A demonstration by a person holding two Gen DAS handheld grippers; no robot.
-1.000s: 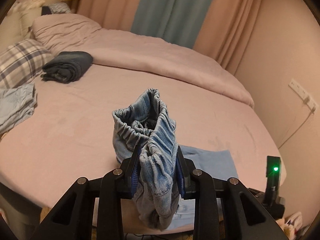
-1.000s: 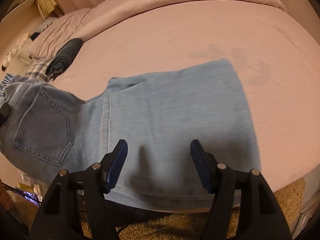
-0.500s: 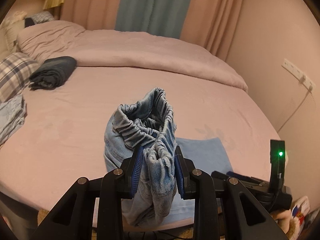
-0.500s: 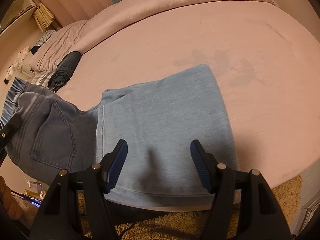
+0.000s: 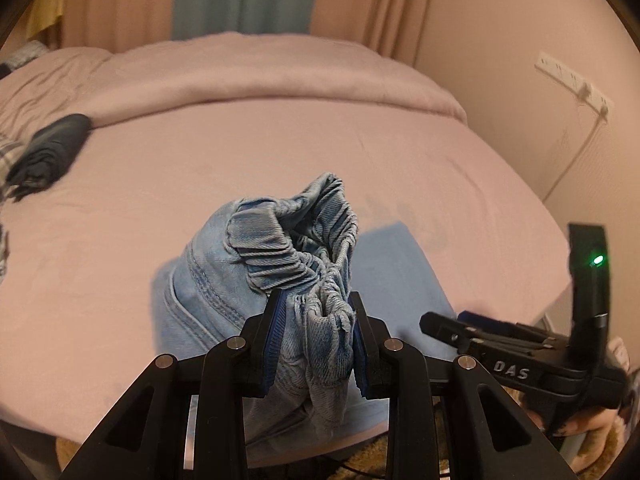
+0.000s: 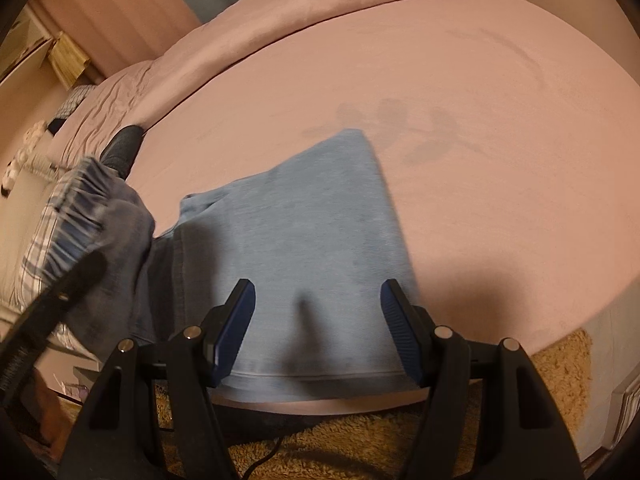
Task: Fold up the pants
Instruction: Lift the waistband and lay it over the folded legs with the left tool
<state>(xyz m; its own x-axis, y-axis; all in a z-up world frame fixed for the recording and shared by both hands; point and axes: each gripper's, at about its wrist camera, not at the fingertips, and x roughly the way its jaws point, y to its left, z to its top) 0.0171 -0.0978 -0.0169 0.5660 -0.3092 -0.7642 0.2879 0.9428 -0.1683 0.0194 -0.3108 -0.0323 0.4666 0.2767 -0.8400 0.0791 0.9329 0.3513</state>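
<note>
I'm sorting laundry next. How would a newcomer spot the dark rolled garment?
Start at the pink bed and follow it to the far left, where the folded-back duvet meets the sheet. The dark rolled garment lies there alone, navy-black, unlike the pale blue jeans bunched in the left tool.

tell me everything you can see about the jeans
The jeans are light blue washed denim with a gathered elastic waistband and stitched seams. The leg part lies flat on the pink bed, its hem at the near edge. The waist end is lifted and bunched, pinched in the left gripper. The right gripper hovers open above the hem, touching nothing.
</note>
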